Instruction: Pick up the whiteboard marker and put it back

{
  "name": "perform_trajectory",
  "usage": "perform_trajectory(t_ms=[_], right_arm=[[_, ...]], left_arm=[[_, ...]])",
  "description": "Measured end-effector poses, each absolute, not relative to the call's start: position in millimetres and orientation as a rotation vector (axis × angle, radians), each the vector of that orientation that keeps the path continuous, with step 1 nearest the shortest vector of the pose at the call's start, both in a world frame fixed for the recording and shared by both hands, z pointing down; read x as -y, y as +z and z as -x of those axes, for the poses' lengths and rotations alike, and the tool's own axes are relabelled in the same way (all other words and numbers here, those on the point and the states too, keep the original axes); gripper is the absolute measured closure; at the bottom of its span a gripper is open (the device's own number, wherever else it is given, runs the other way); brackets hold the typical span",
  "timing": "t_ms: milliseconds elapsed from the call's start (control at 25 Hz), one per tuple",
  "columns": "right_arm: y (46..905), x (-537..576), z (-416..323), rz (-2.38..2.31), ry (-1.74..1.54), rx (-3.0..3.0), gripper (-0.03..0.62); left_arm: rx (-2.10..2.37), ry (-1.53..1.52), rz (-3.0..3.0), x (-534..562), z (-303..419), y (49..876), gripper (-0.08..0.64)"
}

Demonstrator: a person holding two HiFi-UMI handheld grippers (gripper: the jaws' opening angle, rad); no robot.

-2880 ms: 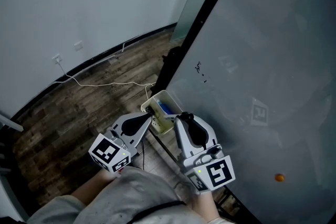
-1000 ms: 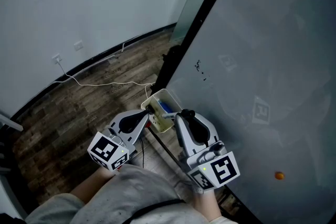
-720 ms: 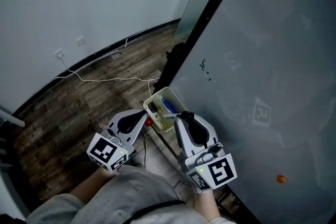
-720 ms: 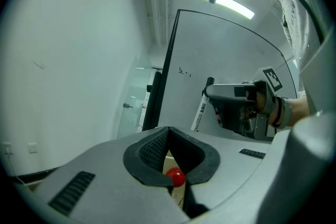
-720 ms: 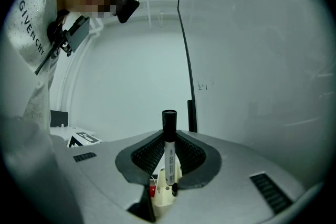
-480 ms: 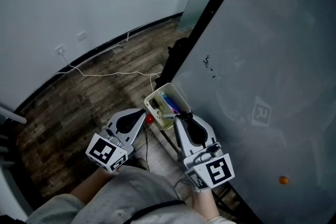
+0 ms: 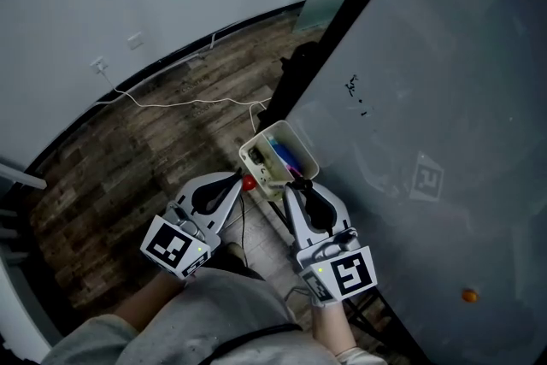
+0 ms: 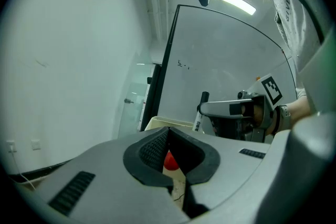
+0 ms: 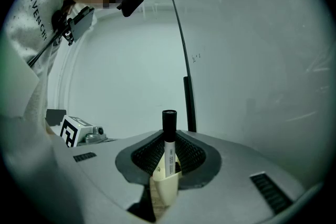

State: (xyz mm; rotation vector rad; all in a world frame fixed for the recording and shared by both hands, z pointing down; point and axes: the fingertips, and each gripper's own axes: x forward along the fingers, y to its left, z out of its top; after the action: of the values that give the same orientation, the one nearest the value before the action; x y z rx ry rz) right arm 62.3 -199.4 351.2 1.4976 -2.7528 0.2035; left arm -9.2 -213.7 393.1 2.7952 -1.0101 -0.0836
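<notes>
Gripping the whiteboard marker (image 9: 168, 149) upright in the right hand-held gripper (image 7: 297, 186), jaws clenched on the white barrel just under the black cap (image 9: 169, 122). Standing with its lower end directly beneath the jaws, over the rim of the cream holder box (image 7: 261, 138) that sits just ahead of both tips, against the whiteboard (image 7: 444, 98).

Looks light and rigid, 1 smooth plastic tube: probably slippery under a loose pinch and apt to swivel if pinched near either end. Well taken as it is, across the barrel on the ribbed pads, with the cap left free above. Likely needs only modest pressure; no sign of anything fragile, though a knock on the box rim could tilt it in the grasp.

Closed at the tips on the left hand-held gripper (image 7: 242, 181), with nothing clearly between its jaws. Showing a small red thing (image 8: 170, 160) through the gap behind those tips; cannot tell whether touching it or merely in front of it.
</notes>
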Motion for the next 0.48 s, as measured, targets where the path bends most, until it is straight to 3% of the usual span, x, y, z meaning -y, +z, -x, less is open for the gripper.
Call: perform_trajectory(t_ms=[480], right_arm=[[380.2,197.9,-57.8,-1.501,0.231,2.690,0.517]], left_arm=[[0.966,-0.058,-2.772,197.2,6.9,406.7,0.545]])
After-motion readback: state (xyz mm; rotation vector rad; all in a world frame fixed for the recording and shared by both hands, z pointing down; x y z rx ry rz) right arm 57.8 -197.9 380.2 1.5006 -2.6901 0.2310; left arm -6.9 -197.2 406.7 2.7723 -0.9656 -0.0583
